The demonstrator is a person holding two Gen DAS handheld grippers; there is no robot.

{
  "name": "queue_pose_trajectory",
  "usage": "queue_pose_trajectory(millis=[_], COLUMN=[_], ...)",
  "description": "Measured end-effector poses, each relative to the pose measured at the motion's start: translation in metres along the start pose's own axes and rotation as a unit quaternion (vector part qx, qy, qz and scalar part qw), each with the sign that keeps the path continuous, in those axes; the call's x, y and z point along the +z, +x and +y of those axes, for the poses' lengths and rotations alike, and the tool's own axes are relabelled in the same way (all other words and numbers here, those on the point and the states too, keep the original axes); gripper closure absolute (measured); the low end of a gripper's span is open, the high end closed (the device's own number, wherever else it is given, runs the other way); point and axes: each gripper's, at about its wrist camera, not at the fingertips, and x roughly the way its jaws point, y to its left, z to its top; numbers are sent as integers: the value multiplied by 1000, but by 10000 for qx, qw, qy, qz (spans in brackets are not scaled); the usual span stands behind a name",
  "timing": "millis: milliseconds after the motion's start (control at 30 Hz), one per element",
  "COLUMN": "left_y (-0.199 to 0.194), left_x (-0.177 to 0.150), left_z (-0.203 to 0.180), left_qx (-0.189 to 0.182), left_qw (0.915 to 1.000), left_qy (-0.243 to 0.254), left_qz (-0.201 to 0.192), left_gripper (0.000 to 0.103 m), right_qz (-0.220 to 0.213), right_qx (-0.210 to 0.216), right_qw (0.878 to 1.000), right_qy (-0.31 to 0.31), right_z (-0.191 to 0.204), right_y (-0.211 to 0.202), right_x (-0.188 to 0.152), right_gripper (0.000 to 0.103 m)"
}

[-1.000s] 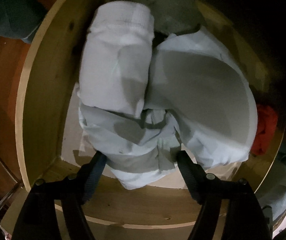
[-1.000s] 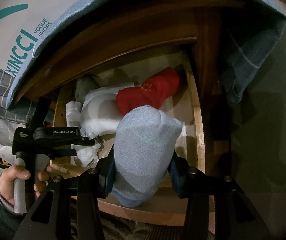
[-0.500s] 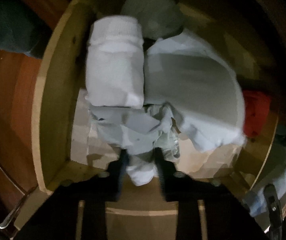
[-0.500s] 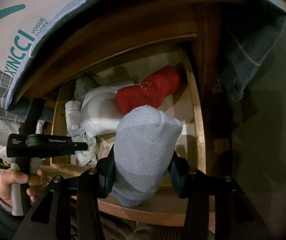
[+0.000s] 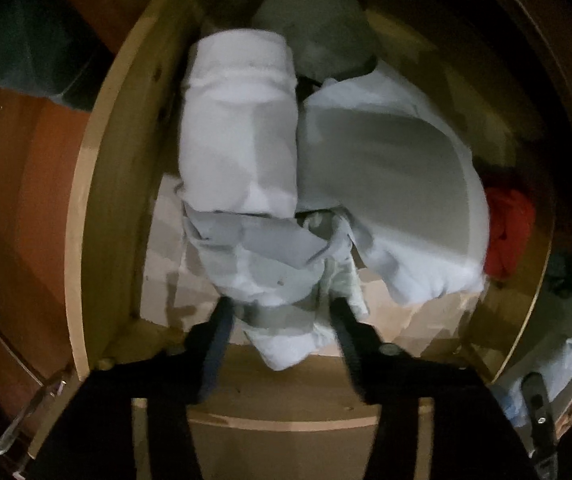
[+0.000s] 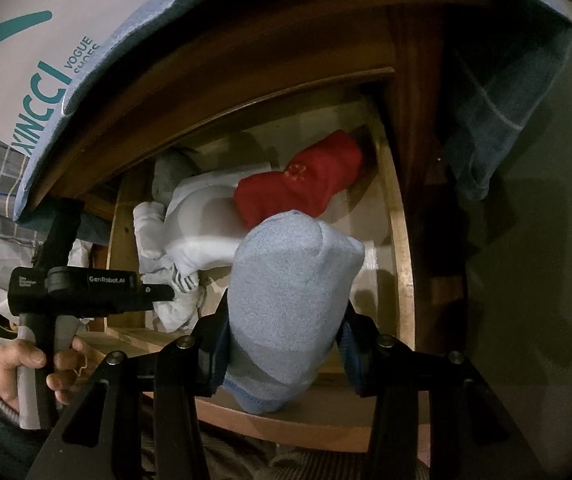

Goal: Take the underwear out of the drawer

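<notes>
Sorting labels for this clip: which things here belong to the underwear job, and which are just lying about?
Job:
drawer
white garments
red garment
blue-grey garment, held by right gripper
left gripper, opening

Lying about:
shoe box
blue towel

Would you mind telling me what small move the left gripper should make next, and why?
Probably close again on the crumpled white garment and lift. The left gripper has its jaws opening, with the garment's lower end between them but seemingly not pinched, and it lies in the drawer. The right gripper already holds a blue garment.
</notes>
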Motion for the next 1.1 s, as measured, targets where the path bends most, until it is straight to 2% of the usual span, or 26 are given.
queue_pose_trajectory(millis=[200,400,567,733,800,1100], left_y=[22,29,31,20,15,-8], left_x=[10,20,27,25,23,19], left_z=[-1,-1,1,-2,-4,0], left_qx=[57,65,-35,-114,-68,-103], left_qw=[9992,9966,9959,9980,9988,9995], left_qy=[-192,-434,-511,-377,-305,-206], left_qz=[357,691,752,490,387,233], left_gripper=[31,28,27,50,55,63], right_qz=[23,83,122,151,151,138], right_qx=[37,-44,-254,-262,-247,-236], right_qw=[10000,10000,9994,9993,9994,9995], right_qy=[1,-14,-184,-203,-198,-182], right_z=[0,2,9,7,7,8], right_y=[1,4,8,10,10,9], right_x=[0,0,0,-1,-2,-2], right_gripper=[60,60,60,60,60,60])
